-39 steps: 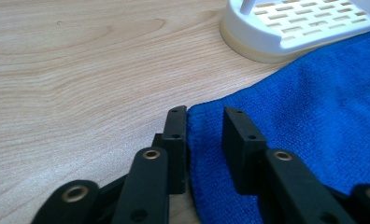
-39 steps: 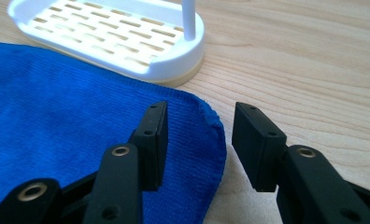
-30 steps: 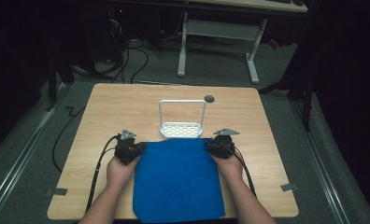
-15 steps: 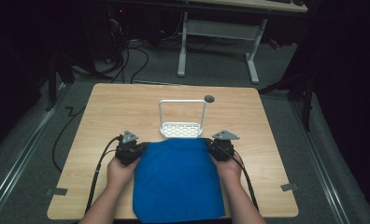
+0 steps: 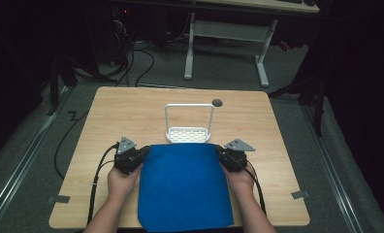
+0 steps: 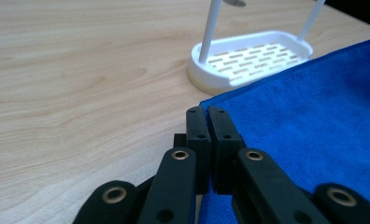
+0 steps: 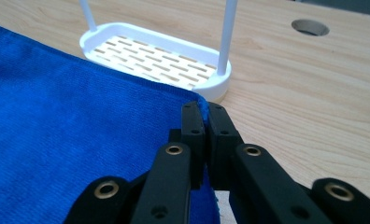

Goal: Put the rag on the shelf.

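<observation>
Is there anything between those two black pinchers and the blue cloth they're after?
No. Each hand-held gripper, left and right, is already clamped on a far corner of the blue cloth. The white rack stands just beyond the cloth's far edge.

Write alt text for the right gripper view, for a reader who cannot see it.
The right gripper has its two black jaws shut on a corner of a blue cloth that spreads across a wooden table. Just beyond stands a white slotted rack with thin upright posts, and farther off a round hole in the tabletop.
</observation>
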The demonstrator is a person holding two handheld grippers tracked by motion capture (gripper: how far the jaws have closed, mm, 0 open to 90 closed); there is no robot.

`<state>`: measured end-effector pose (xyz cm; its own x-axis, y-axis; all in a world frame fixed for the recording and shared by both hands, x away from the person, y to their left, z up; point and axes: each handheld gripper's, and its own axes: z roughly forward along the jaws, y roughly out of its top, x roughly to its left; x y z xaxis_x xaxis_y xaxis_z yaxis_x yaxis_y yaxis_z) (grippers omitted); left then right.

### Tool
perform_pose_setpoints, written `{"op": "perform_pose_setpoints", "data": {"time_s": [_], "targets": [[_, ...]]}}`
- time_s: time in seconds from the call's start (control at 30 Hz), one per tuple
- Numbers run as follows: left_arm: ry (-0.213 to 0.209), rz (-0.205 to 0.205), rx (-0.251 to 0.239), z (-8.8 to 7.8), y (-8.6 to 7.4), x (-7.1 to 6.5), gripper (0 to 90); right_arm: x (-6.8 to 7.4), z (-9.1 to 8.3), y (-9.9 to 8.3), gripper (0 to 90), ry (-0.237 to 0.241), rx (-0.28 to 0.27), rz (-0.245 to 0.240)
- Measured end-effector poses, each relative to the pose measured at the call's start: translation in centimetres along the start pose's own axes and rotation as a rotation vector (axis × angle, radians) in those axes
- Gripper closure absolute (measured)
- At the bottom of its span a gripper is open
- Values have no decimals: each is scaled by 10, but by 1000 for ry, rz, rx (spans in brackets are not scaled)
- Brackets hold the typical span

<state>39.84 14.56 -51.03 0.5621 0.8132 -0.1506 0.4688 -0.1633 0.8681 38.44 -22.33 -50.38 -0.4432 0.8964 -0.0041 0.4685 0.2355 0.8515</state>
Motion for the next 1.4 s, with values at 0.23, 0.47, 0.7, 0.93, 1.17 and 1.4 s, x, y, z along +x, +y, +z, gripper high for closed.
{"op": "perform_pose_setpoints", "data": {"time_s": [0.23, 0.47, 0.7, 0.93, 1.17, 1.4], "targets": [[-6, -1, -72, -17, 7, -3, 887, 2, -11, 7, 878, 3, -55, -1], [-13, 29, -147, -36, 19, -14, 886, 8, -30, 19, 878, 9, -122, -22], [-24, 44, -204, -51, 30, -21, 886, 15, -49, 28, 878, 6, -179, -53], [-30, 55, -273, -70, 41, -26, 886, 19, -66, 38, 878, 8, -238, -62], [-37, 71, -322, -82, 49, -33, 887, 20, -79, 45, 878, 6, -282, -56], [-42, 83, -366, -92, 55, -39, 887, 20, -93, 52, 878, 9, -333, -60]]}}
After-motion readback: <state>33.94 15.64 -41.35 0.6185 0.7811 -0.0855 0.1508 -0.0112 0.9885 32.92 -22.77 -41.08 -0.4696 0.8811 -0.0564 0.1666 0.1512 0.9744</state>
